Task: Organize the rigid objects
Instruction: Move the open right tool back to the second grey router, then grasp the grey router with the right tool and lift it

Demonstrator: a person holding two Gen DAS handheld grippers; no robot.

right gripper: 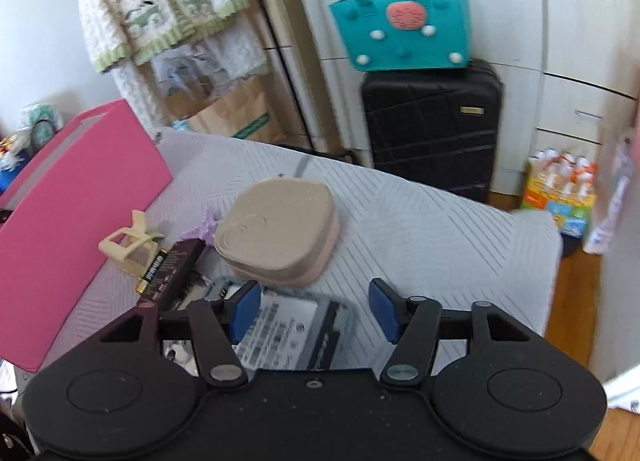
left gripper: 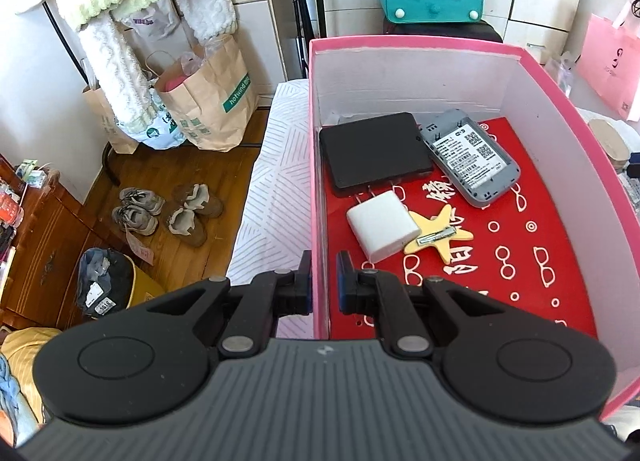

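In your left wrist view, your left gripper [left gripper: 323, 281] is clamped on the near left wall of the pink box [left gripper: 552, 73], one pad outside and one inside, at lower centre of the frame. Inside the box, on its red printed floor, the black flat device [left gripper: 374, 151] lies at centre with its long axis running left to right and slightly tilted; touching its right edge, the grey router [left gripper: 470, 157] lies label up, its long axis slanting from upper left to lower right. Below them the white charger block [left gripper: 382, 225] sits just beside the yellow star clip [left gripper: 440, 235], which overlaps its right corner. In your right wrist view, your right gripper [right gripper: 314, 311] stands wide with nothing pressed between the pads; beneath them, at lower centre, lies a grey labelled device [right gripper: 288, 331], blurred, probably another router, so its direction is hard to read. Above it sits the beige rounded case [right gripper: 278, 231] on the white quilted cover [right gripper: 440, 229]. At left, the battery [right gripper: 151, 271] points up and right beside the cream clip [right gripper: 128, 247], near the box's pink side.
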